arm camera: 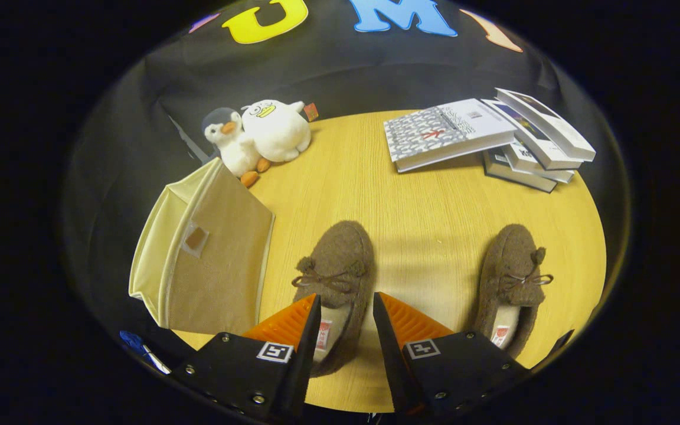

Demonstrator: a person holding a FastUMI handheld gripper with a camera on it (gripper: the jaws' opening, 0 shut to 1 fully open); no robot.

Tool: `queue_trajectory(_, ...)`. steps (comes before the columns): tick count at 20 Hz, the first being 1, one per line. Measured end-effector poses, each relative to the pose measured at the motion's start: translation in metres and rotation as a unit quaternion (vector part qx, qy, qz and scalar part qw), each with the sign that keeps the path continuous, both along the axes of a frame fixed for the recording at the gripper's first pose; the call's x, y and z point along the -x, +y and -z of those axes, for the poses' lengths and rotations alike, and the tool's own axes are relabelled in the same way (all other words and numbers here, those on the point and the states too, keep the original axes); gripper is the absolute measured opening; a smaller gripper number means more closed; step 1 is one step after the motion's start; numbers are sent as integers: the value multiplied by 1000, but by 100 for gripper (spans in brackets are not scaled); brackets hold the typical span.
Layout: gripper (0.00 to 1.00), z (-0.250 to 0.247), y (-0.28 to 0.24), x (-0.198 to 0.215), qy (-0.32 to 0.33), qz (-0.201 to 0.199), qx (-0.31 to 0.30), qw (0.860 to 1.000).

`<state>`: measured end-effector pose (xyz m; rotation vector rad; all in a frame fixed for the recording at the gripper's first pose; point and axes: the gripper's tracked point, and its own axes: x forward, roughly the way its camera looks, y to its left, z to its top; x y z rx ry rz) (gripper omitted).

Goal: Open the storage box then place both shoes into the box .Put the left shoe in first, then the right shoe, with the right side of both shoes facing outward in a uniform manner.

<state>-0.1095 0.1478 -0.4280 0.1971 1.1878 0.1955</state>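
Note:
Two brown fuzzy slippers with bow laces lie on the wooden table [422, 200], toes pointing away from me. The left slipper [340, 265] has its heel side wall between my fingers, one finger over its opening and the other outside it. My gripper [347, 302] is open, with a gap on each side of that wall. The right slipper [514, 277] lies apart, to the right of my fingers. A beige fabric storage box [210, 260] stands to the left of the left slipper, its lid on.
Two plush toys, a penguin [231, 141] and a white duck [275, 130], sit beyond the box at the table's far edge. A stack of books [493, 139] lies at the far right. A blue object [136, 345] shows off the table, near left.

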Motion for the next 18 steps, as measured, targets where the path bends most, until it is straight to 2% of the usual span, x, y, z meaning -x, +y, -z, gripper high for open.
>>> queue_trajectory(5,55,35,-4,11,39,-7,14,999)
queue_trajectory(8,55,56,-4,3,60,15,17,998)
queue_trajectory(9,51,62,-2,0,67,21,15,997)
queue_trajectory(10,51,67,-1,-1,76,23,14,997)
queue_trajectory(11,52,68,7,0,78,29,-7,997)
queue_trajectory(13,17,68,8,-6,77,26,-6,997)
queue_trajectory(14,15,65,2,-5,71,23,6,997)
queue_trajectory(15,1,60,3,-7,67,18,5,998)
queue_trajectory(18,1,32,12,-4,72,25,-32,997)
